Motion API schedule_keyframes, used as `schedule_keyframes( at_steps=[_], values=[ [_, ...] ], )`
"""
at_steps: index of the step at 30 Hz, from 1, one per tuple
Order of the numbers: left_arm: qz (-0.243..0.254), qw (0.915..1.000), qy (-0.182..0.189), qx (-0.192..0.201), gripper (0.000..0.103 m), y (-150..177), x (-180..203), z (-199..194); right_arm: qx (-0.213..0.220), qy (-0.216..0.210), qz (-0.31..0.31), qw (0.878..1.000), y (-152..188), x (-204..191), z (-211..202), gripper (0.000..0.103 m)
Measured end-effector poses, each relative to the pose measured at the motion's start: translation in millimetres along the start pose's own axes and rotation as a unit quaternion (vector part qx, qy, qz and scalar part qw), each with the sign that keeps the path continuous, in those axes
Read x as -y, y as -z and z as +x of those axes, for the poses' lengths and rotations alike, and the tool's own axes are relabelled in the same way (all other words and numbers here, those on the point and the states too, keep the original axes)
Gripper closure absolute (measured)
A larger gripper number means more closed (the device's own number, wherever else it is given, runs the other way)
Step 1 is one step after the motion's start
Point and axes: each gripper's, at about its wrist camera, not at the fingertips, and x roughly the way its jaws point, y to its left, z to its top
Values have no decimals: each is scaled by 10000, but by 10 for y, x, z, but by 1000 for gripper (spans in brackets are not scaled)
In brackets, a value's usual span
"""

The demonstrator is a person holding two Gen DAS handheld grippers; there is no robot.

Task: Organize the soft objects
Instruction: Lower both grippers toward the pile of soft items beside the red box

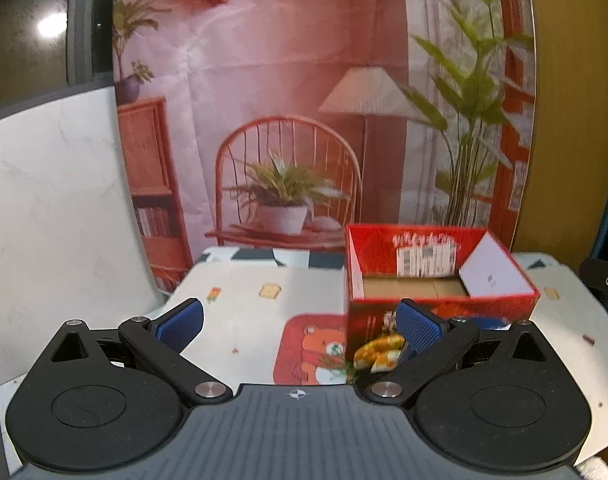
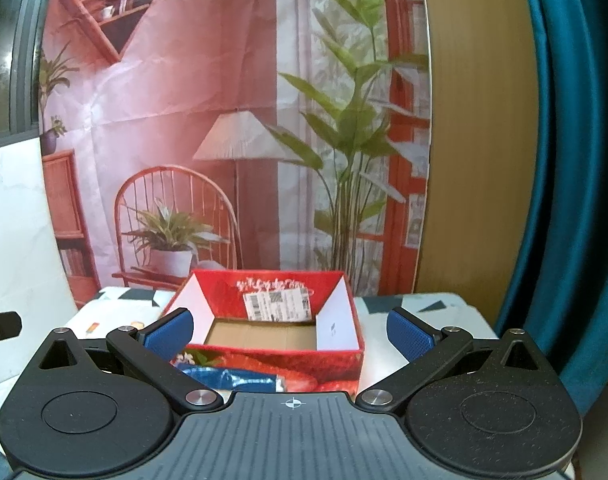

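An open red cardboard box (image 1: 440,300) (image 2: 271,356) stands on the table, its brown bottom bare apart from a shipping label stuck on the far inner wall. A red mat with a bear picture (image 1: 310,350) lies flat on the tablecloth, left of the box. My left gripper (image 1: 299,326) is open above the mat, its right pad in front of the box's near left corner. My right gripper (image 2: 289,334) is open and empty, held in front of the box and spanning its width. A blue soft item (image 2: 227,378) shows at the foot of the box, partly hidden by the gripper body.
A white tablecloth (image 1: 247,308) with small printed pictures covers the table. A printed room backdrop (image 1: 304,120) hangs right behind it. A white marble-look board (image 1: 55,216) stands at the left, a teal curtain (image 2: 576,200) at the right.
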Motion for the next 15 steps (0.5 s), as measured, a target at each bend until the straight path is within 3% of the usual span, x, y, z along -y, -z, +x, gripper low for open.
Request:
schedule_keyframes(
  at_steps=[15],
  values=[
    [287,9958,263,-834,0,816,140,881,-702,-167,-179,9972,1015,64,687,0]
  ],
)
